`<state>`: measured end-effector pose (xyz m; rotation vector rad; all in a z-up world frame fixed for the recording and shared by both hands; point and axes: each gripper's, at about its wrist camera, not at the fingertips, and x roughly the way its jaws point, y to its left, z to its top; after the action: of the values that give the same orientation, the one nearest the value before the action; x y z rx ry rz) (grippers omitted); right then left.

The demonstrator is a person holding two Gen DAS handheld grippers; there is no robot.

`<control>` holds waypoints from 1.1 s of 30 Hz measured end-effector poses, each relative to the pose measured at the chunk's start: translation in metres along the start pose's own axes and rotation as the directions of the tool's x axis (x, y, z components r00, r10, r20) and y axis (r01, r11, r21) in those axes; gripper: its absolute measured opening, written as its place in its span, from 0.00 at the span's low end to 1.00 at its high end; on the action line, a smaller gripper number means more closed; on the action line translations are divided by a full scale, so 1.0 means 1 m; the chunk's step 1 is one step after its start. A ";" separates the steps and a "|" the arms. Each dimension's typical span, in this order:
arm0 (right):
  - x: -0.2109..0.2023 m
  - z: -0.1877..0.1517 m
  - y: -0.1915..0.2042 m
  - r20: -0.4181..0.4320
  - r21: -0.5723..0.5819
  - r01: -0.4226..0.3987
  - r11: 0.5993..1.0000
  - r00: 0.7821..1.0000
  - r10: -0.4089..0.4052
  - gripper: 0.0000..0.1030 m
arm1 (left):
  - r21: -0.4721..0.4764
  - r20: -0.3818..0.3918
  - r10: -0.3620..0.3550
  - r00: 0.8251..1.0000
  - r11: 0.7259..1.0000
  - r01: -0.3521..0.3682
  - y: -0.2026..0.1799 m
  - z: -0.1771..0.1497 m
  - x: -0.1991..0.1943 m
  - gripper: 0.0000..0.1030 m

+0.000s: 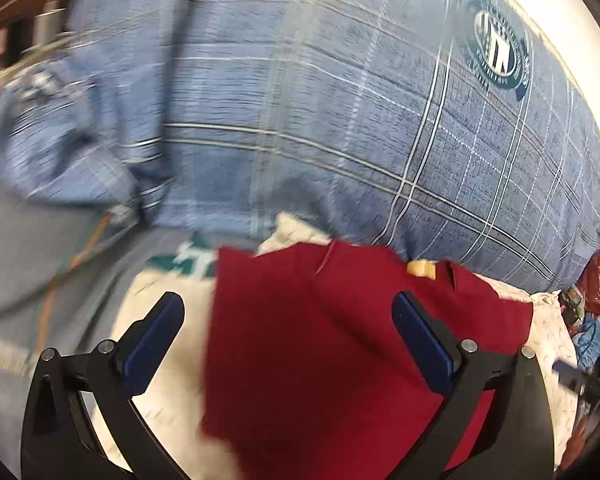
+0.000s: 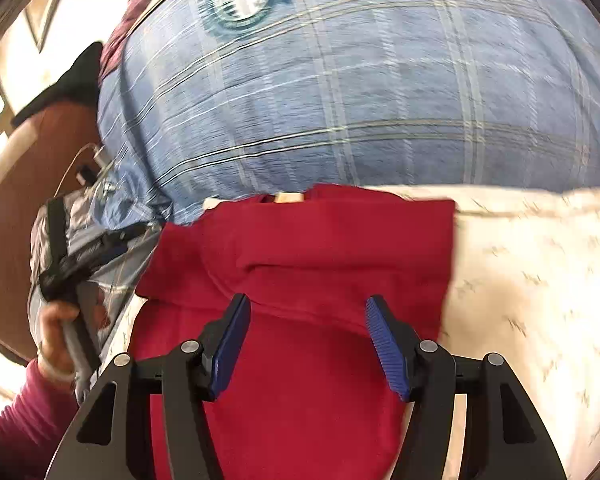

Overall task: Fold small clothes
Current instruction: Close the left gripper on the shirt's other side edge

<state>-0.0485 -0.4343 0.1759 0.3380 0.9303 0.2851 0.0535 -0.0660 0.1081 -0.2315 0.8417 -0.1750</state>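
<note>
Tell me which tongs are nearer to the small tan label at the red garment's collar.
Probably the right tongs, over the garment's middle below the label; the left tongs seem farther back.

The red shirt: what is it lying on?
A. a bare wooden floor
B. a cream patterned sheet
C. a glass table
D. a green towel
B: the red shirt lies spread on a cream patterned sheet, with the blue plaid quilt bunched behind it.
</note>
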 end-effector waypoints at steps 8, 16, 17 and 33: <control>-0.014 -0.008 -0.027 0.012 0.057 0.007 0.998 1.000 -0.008 0.61 | 0.140 -0.254 0.041 0.966 0.990 -0.006 -0.037 0.019 0.093 0.26; -0.012 -0.004 -0.037 0.024 0.079 0.043 0.996 0.999 -0.045 0.61 | 0.200 -0.120 -0.034 0.992 0.978 0.058 -0.055 0.039 0.028 0.09; -0.012 -0.003 -0.036 0.026 0.075 0.048 0.996 0.998 -0.050 0.61 | 0.199 -0.101 -0.044 0.994 0.978 0.063 -0.052 0.041 0.016 0.09; 0.018 -0.018 0.007 -0.031 -0.297 0.208 0.932 0.973 -0.227 0.68 | 0.006 -0.137 -0.042 0.990 0.999 0.043 0.024 -0.026 -0.003 0.08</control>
<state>-0.0534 -0.4179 0.1558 -0.0488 0.9649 0.2258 0.0328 -0.0455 0.0871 -0.2316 0.9727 -0.2366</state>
